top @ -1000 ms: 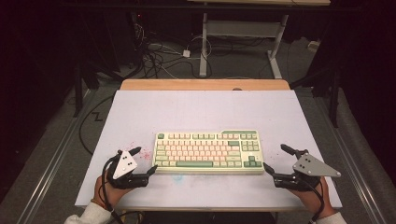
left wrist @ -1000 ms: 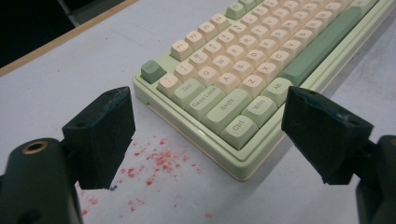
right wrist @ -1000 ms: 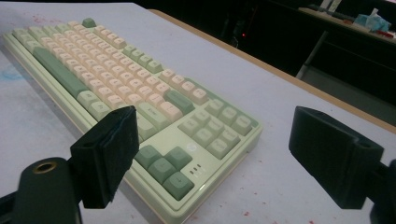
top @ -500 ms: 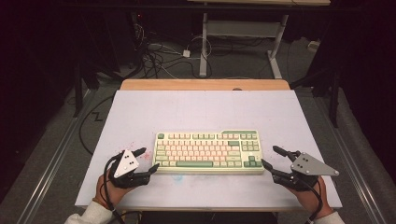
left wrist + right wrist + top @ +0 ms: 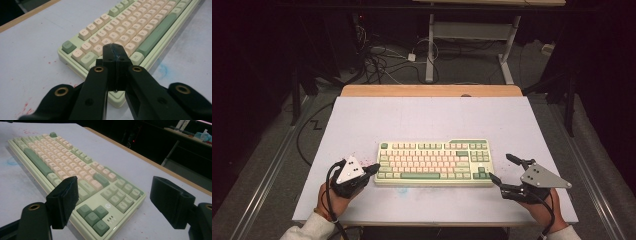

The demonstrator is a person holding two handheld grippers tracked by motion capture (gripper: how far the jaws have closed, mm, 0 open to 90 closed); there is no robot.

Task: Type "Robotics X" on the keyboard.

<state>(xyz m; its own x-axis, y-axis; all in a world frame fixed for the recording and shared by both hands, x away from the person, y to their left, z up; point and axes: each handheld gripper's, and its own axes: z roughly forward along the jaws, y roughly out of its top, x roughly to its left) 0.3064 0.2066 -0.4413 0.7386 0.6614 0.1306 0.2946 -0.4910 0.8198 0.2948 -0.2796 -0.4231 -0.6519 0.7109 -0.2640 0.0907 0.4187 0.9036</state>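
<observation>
**Two claws flank the keyboard, one pressed together, one spread wide**

Our left gripper sits at the keyboard's left end with its jaws pressed flat together and nothing between them; in the left gripper view the closed tips hang just over the near left corner of the case, above the bottom-row keys. Our right gripper waits just off the right end with its jaws spread wide and holding nothing. In the right gripper view the gap between the pads frames the keyboard's near right corner, where the dark green arrow keys sit.

As for writing, we can read "Tab" on a green key at the left end, and letter legends such as Q, W and Z on the cream keys beside it. A small round logo is printed on the case above the arrow cluster, too small for us to read. Three tiny marks sit just below it.

The keyboard lies on the pale table, towards our side of it and roughly centred between our hands. Its long axis runs left to right, parallel to the near table edge. The long green space bar faces us; the function row points away, towards the wooden strip at the far edge.
</observation>
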